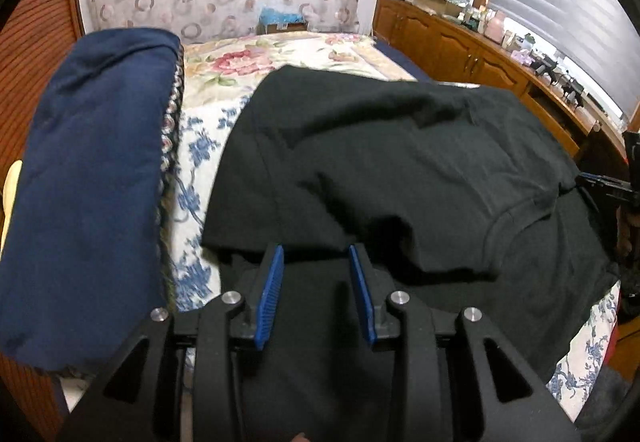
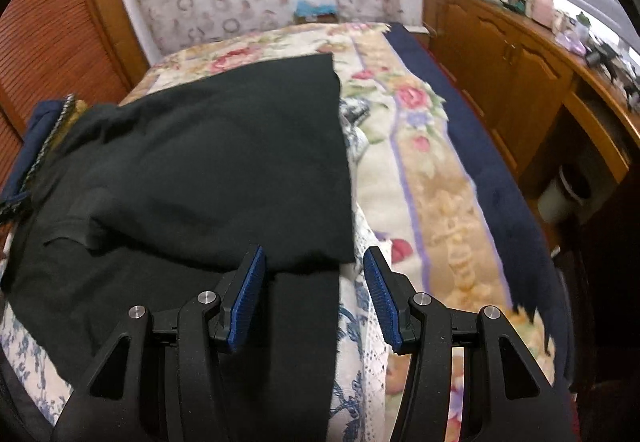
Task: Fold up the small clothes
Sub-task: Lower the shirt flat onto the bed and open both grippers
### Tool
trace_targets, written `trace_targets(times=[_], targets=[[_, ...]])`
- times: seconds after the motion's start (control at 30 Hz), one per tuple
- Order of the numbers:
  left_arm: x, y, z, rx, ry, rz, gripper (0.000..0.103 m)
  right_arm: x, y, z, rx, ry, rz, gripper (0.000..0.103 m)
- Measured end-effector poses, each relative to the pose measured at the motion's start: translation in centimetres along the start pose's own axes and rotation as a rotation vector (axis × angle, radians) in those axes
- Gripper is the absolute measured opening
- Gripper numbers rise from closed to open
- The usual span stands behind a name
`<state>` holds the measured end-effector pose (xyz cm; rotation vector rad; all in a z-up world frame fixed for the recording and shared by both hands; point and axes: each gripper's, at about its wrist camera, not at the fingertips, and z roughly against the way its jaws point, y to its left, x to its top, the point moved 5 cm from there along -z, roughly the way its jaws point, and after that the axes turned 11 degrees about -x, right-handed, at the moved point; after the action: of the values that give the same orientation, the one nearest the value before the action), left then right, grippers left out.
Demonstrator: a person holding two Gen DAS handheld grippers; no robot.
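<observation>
A black t-shirt (image 1: 400, 162) lies on the flowered bedspread (image 1: 224, 98), its far part folded back over the near part. Its collar (image 1: 504, 226) shows at the right. My left gripper (image 1: 316, 254) is open just above the near cloth, at the folded layer's edge, with nothing between its blue pads (image 1: 272, 290). In the right wrist view the same shirt (image 2: 208, 162) fills the left half. My right gripper (image 2: 314, 256) is open over the shirt's right edge, at the near corner of the folded layer. The right gripper also shows at the left wrist view's right edge (image 1: 612, 190).
A folded navy blanket (image 1: 88, 182) lies on the bed's left side. A wooden cabinet (image 2: 520, 82) with clutter on top runs along the right wall. A louvred wooden door (image 2: 52, 42) stands at the left. The bed's navy edge (image 2: 500, 170) drops off to the right.
</observation>
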<state>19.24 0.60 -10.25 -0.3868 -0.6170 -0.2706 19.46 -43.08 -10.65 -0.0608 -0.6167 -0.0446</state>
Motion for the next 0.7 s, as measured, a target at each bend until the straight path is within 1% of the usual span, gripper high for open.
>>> trace_targets(times=[0.07, 0.2, 0.23, 0.4, 0.43, 0.57, 0.6, 0.7], targets=[[-0.2, -0.4, -0.2, -0.007, 0.006, 0.005, 0.032, 0.1, 0.0, -0.2, 0.006, 0.001, -0.012, 0.052], [-1.1, -0.4, -1.0, -0.014, 0.033, 0.028, 0.032, 0.7, 0.5, -0.2, 0.055, -0.004, -0.028, 0.052], [-1.1, -0.3, -1.0, -0.013, 0.017, 0.033, 0.033, 0.9, 0.7, -0.2, 0.062, -0.005, -0.023, 0.052], [-0.6, -0.1, -1.3, -0.016, 0.021, 0.065, 0.033, 1.4, 1.9, -0.4, 0.065, -0.031, 0.001, 0.052], [-0.5, -0.1, -1.4, -0.011, 0.022, 0.062, 0.033, 1.4, 2.0, -0.5, 0.064, -0.032, 0.006, 0.048], [0.0, 0.0, -1.8, -0.009, 0.018, 0.071, 0.033, 1.6, 2.2, -0.8, 0.056, -0.041, 0.031, 0.041], [0.1, 0.0, -1.8, -0.011, 0.016, 0.078, 0.033, 1.6, 2.3, -0.8, 0.052, -0.043, 0.036, 0.038], [0.6, -0.2, -2.2, 0.001, 0.02, 0.069, 0.033, 1.5, 2.4, -0.9, 0.041, -0.047, 0.055, 0.035]])
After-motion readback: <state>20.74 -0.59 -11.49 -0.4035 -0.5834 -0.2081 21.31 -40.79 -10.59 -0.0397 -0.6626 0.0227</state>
